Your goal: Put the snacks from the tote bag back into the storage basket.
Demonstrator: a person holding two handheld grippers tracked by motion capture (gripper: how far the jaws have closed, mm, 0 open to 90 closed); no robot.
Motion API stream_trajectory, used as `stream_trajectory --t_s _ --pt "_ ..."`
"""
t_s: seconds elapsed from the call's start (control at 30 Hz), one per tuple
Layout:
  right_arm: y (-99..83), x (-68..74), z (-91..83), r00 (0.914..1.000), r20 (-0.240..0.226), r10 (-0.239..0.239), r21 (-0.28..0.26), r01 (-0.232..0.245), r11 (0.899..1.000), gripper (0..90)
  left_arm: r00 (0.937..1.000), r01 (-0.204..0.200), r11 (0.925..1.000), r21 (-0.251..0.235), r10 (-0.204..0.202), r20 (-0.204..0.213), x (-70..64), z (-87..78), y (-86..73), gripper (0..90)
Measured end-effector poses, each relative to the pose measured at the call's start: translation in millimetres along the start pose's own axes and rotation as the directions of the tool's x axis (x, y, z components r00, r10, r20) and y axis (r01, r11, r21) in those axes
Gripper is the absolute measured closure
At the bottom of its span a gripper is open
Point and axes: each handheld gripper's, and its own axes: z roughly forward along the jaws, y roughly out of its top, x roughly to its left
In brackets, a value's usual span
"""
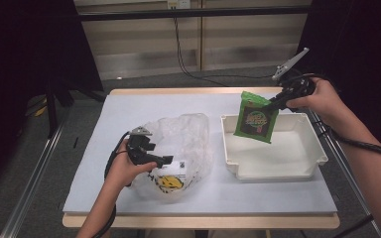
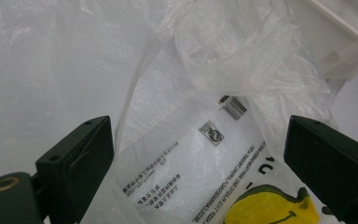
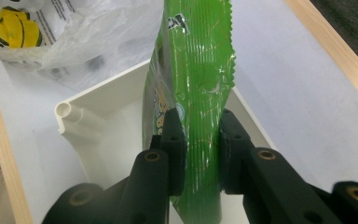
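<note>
A green snack packet hangs over the white tray, pinched at its top edge by my right gripper. In the right gripper view the jaws are shut on the packet's crimped green seal, with the tray's corner below. A crumpled clear plastic bag with a yellow print lies left of the tray. My left gripper rests over the bag's near side. In the left gripper view its jaws stand wide apart above the bag's printed panel, gripping nothing.
The grey mat covers a wooden-edged table. The tray sits at the right half, the bag in the middle. Black curtains and a cable on the floor lie beyond the far edge.
</note>
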Motion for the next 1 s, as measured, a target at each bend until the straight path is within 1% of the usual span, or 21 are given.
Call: stream_trajectory --t_s 0.13,0.2,0.23,0.3,0.37,0.4,0.43,0.5,0.53,0.57,0.6,0.67,0.73,0.77,0.8,0.83,0.87,0.9,0.93,1.0 --pt "-0.6 -2.8 10.9 0.9999 -0.006 -0.015 0.003 0.015 1.000 75.9 1.0000 -0.001 1.0000 -0.003 0.001 -0.002 1.1 -0.1 -0.4 8.5" --pt "-0.7 -5.0 17.0 0.9997 -0.011 -0.022 0.005 0.022 1.000 75.9 1.0000 -0.003 1.0000 0.006 0.003 -0.002 1.4 -1.0 0.4 8.8" --pt "-0.7 -5.9 19.9 0.9997 -0.013 -0.022 0.004 0.022 1.000 75.9 1.0000 0.002 1.0000 -0.003 -0.002 0.003 1.0 -0.6 0.6 8.8" --pt "-0.4 -8.3 25.2 0.9996 -0.019 -0.024 0.007 0.024 1.000 75.9 1.0000 0.001 1.0000 -0.003 -0.001 0.005 0.9 -1.9 1.8 8.8" --pt "-0.1 -10.6 30.1 0.9991 -0.024 -0.035 0.006 0.035 0.999 75.8 1.0000 -0.002 0.9999 -0.010 0.002 0.000 0.8 -2.0 2.5 8.6" --pt "0.0 -11.2 32.4 0.9993 -0.026 -0.028 0.008 0.028 1.000 75.8 1.0000 -0.001 1.0000 -0.007 0.001 0.004 1.3 -2.6 2.9 8.4" --pt "-0.2 -12.7 35.0 0.9989 -0.026 -0.038 0.004 0.038 0.999 75.8 1.0000 0.000 1.0000 -0.008 0.000 0.007 1.3 -2.3 3.0 8.4" --pt "-0.3 -13.9 39.5 0.9988 -0.031 -0.037 0.009 0.037 0.999 75.8 0.9998 0.001 1.0000 -0.009 -0.001 0.018 1.9 -1.3 3.2 8.3" --pt "-0.6 -15.1 41.8 0.9986 -0.033 -0.040 0.011 0.041 0.999 75.8 1.0000 0.002 1.0000 -0.010 -0.002 0.010 1.7 -0.4 3.1 8.3" --pt "-0.9 -16.0 44.1 0.9986 -0.035 -0.040 0.016 0.041 0.999 75.8 0.9999 -0.001 1.0000 0.000 0.001 0.010 1.9 -0.2 3.3 8.2" --pt "-1.2 -17.1 46.8 0.9981 -0.032 -0.052 0.013 0.052 0.999 75.8 0.9999 0.001 1.0000 -0.003 -0.001 0.013 1.9 0.2 3.4 8.2" --pt "-1.6 -19.3 51.7 0.9982 -0.037 -0.047 0.020 0.047 0.999 75.8 0.9997 0.003 1.0000 -0.002 -0.003 0.025 2.2 1.6 3.1 8.2" --pt "-1.6 -21.5 57.3 0.9977 -0.041 -0.054 0.026 0.055 0.998 75.7 0.9998 0.002 1.0000 0.002 -0.002 0.021 3.0 2.0 2.6 8.3" --pt "-1.4 -22.8 60.6 0.9978 -0.045 -0.050 0.031 0.051 0.998 75.6 0.9997 0.003 1.0000 0.003 -0.003 0.023 3.2 1.8 2.7 8.3" --pt "-1.1 -23.9 62.9 0.9973 -0.044 -0.059 0.028 0.060 0.998 75.5 0.9997 0.003 1.0000 0.000 -0.003 0.023 4.0 1.1 2.9 8.3" --pt "-0.9 -24.3 65.8 0.9970 -0.057 -0.053 0.037 0.055 0.998 75.5 0.9999 -0.001 1.0000 0.007 0.001 0.015 4.6 -0.4 3.4 8.2" --pt "-0.4 -25.2 68.6 0.9968 -0.059 -0.054 0.043 0.057 0.997 75.5 0.9999 0.004 1.0000 0.000 -0.004 0.015 4.8 -1.1 3.7 8.2" --pt "0.2 -25.6 70.9 0.9966 -0.058 -0.058 0.047 0.061 0.997 75.3 0.9998 0.003 1.0000 -0.005 -0.003 0.018 5.8 -2.0 4.1 8.2" --pt "0.9 -26.5 73.2 0.9960 -0.054 -0.072 0.043 0.074 0.996 75.2 0.9999 0.002 1.0000 -0.003 -0.002 0.013 5.7 -2.5 4.5 8.2" --pt "1.2 -27.7 77.0 0.9955 -0.057 -0.076 0.046 0.078 0.996 75.2 0.9998 -0.002 1.0000 0.001 0.002 0.020 5.7 -1.9 5.0 8.2"
